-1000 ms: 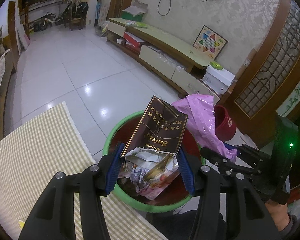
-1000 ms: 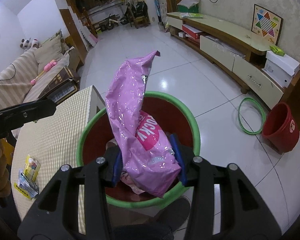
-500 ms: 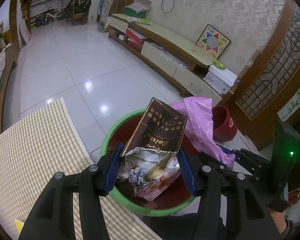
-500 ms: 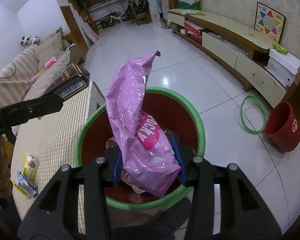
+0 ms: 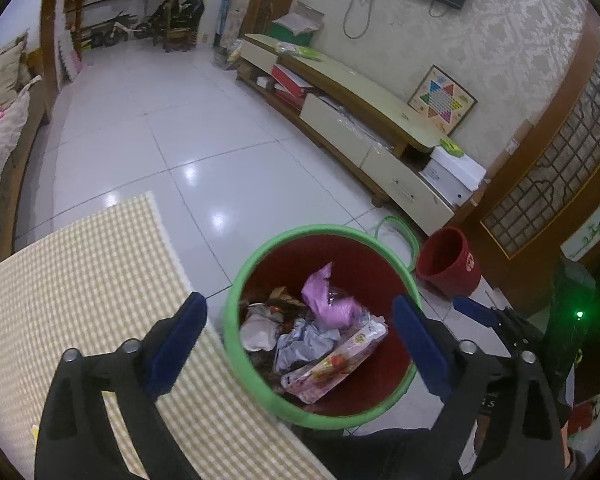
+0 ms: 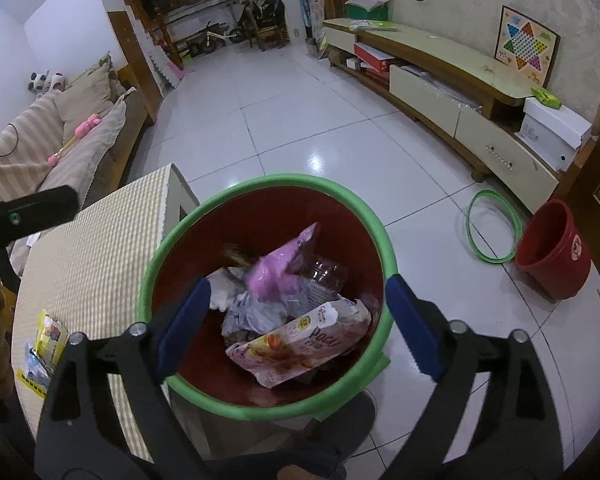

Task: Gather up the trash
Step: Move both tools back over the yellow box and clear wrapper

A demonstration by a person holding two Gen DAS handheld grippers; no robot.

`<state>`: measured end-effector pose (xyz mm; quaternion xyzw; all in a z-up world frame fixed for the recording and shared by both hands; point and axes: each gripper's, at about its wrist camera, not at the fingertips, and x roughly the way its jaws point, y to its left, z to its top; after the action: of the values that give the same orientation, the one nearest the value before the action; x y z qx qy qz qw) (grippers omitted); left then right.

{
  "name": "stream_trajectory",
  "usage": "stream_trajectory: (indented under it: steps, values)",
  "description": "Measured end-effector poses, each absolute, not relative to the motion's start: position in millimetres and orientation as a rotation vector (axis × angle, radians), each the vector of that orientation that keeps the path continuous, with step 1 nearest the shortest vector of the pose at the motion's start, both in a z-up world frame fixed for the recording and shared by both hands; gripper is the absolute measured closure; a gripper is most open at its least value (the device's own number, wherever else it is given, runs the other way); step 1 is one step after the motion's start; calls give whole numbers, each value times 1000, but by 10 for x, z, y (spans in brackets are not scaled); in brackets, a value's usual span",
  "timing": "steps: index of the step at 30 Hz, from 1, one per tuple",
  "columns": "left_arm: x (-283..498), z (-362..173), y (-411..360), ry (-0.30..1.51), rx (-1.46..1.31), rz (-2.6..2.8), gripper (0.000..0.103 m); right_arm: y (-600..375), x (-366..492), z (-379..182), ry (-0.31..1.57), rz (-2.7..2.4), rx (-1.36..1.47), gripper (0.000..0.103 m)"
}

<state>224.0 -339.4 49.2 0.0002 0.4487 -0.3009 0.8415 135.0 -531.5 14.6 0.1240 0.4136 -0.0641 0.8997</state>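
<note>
A red bin with a green rim (image 5: 236, 288) (image 6: 374, 224) stands on the floor beside the checked table. Inside lie a pink snack bag (image 5: 332, 364) (image 6: 300, 346), a purple bag (image 5: 324, 296) (image 6: 276, 270), crumpled grey wrapping (image 5: 304, 340) and other litter. My left gripper (image 5: 300, 336) hovers over the bin, its jaws opening wide with nothing between them. Above the bin as well, my right gripper (image 6: 296, 320) has its jaws opening, and nothing is between them. The right gripper's fingers (image 5: 476, 312) show at the right edge of the left wrist view.
A yellow checked tablecloth (image 5: 80, 280) (image 6: 100, 240) covers the table left of the bin; small yellow wrappers (image 6: 44, 344) lie on it. A red bucket (image 6: 552, 256) and a green hoop (image 6: 492, 232) sit on the tiled floor. A low TV cabinet (image 5: 360, 120) lines the wall.
Both grippers have opened wide. The brown packet left the left gripper and the pink bag left the right one; both dropped into the bin.
</note>
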Motion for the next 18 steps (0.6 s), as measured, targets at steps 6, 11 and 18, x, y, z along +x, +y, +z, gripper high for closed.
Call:
stream_trajectory:
  steps: [6,11,18]
  values:
    - [2196,587,-3038,924,0,-577,8,-5036,1358,290,838,-124,180,5]
    - [2147,616,-2549,926,-19,-519,8,-4678,1372,451,817,-80,140,5]
    - [2051,540,-1664,945,-58,-407,8,-3970,1371,491,832,56,140,5]
